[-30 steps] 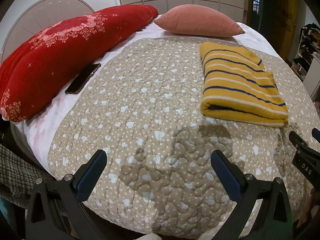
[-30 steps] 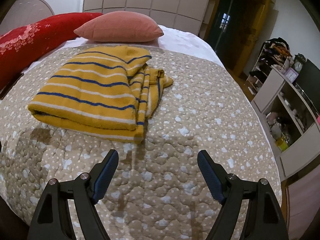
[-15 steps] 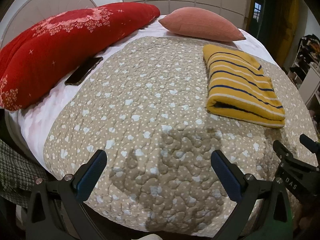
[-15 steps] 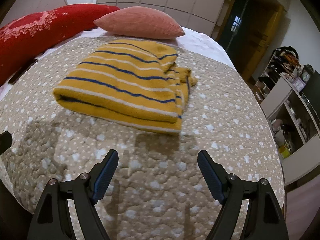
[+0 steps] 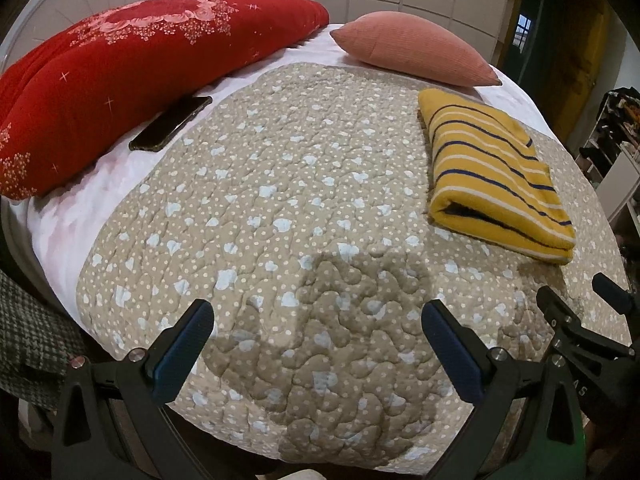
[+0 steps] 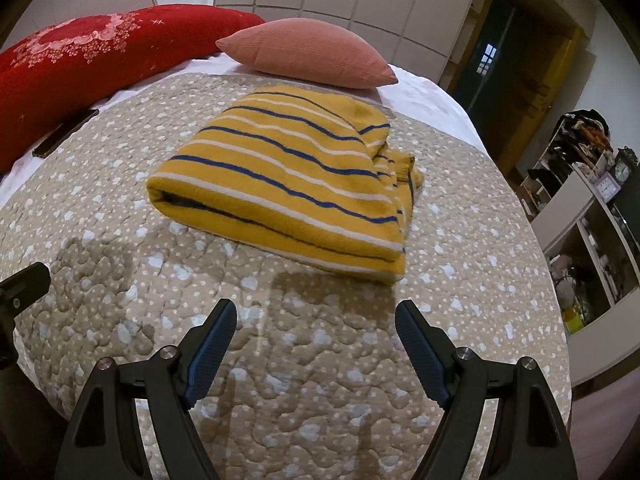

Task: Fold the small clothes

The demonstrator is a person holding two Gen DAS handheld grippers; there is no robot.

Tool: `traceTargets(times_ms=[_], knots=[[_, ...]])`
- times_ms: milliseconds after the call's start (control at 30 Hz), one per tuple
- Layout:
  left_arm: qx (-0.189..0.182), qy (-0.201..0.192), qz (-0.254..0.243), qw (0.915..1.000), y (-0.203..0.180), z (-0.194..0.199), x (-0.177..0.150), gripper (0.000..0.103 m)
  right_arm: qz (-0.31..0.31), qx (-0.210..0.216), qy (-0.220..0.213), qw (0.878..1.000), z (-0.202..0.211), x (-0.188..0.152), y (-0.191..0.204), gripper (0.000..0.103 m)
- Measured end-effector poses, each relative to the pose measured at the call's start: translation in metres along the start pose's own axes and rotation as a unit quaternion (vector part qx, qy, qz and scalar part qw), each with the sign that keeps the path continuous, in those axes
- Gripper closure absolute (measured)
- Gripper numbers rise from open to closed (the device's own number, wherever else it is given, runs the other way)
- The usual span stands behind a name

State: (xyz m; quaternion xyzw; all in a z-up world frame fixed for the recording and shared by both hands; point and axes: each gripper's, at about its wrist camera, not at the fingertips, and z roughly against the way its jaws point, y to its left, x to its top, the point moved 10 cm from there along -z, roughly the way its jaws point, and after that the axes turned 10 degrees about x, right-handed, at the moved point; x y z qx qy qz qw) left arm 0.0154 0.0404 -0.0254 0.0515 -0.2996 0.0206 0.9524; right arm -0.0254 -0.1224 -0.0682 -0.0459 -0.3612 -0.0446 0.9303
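Note:
A yellow sweater with blue and white stripes [image 6: 296, 176] lies folded into a thick rectangle on the beige quilt [image 6: 320, 360]; it also shows at the right of the left wrist view [image 5: 492, 176]. My right gripper [image 6: 316, 344] is open and empty, held back over the quilt's near edge, apart from the sweater. My left gripper [image 5: 320, 344] is open and empty, over the quilt to the left of the sweater. The right gripper's body shows at the right edge of the left wrist view [image 5: 580, 332].
A red floral bolster [image 5: 132, 76] lies along the left, a pink pillow [image 5: 412, 48] at the head. A black phone [image 5: 172, 122] lies on the white sheet beside the bolster. Shelves with clutter [image 6: 592, 208] stand right of the bed.
Both grippers have drawn back from the sweater toward the foot of the bed, still open. The sweater stays folded and has not moved.

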Motion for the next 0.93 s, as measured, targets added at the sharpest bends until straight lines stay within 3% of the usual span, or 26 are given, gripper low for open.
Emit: traceTargets(times_ms=[633,933], knots=[[-0.012,0.017,0.013,0.9997,0.008,-0.016,-0.004,0.000,0.024,0.012,0.011,1.000,-0.010,0.002,0.025,0.018],[0.002,0.004,0.002,1.0000,0.006,-0.011,-0.003,0.000,0.019,0.028,0.016,0.999,-0.015,-0.004,0.029,0.018]])
